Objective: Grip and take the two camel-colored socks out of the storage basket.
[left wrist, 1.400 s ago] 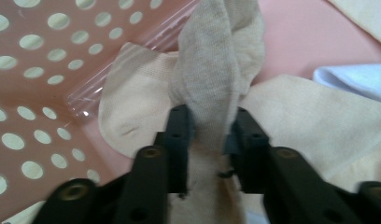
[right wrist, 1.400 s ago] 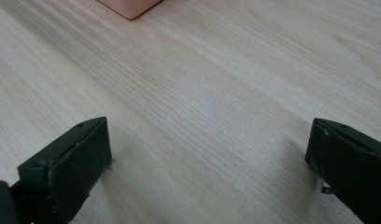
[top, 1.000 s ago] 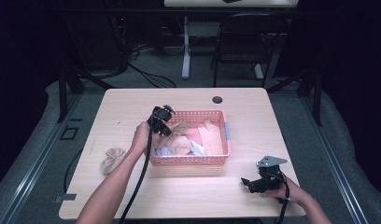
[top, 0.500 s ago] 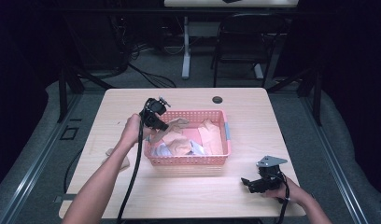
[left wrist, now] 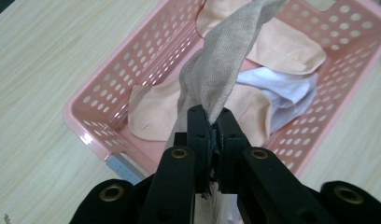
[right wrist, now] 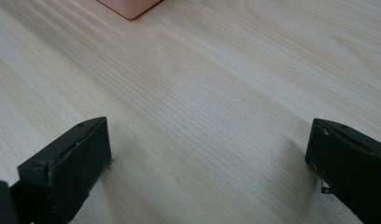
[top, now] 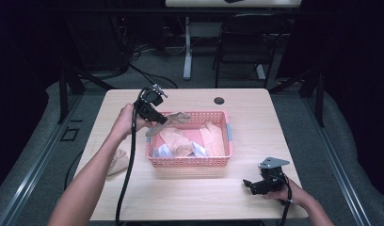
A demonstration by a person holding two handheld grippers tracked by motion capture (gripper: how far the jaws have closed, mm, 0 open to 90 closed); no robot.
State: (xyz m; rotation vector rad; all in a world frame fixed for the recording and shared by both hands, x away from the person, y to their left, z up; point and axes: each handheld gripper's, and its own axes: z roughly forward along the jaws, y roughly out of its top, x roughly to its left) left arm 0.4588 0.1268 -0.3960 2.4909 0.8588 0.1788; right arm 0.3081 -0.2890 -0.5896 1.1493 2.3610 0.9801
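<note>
Left gripper [left wrist: 211, 122] is clamped on a grey-beige knit sock [left wrist: 226, 56], dangling above the pink perforated plastic basket [left wrist: 109, 100]. Right gripper [right wrist: 207, 154] rests on the pale wooden table [right wrist: 216, 84], jaws wide apart.

Grey-beige knit stocking [left wrist: 226, 60] — thin, ribbed fabric, twisted along its length. One end is pinched between the closed jaws of the left gripper [top: 155, 117]; the rest hangs free above the left end of the pink perforated basket [top: 225, 160], trailing toward the basket's far rim. In the high view the stocking [top: 169, 121] drapes to the right of the gripper, clear of the peach and white garments lying in the basket.
</note>
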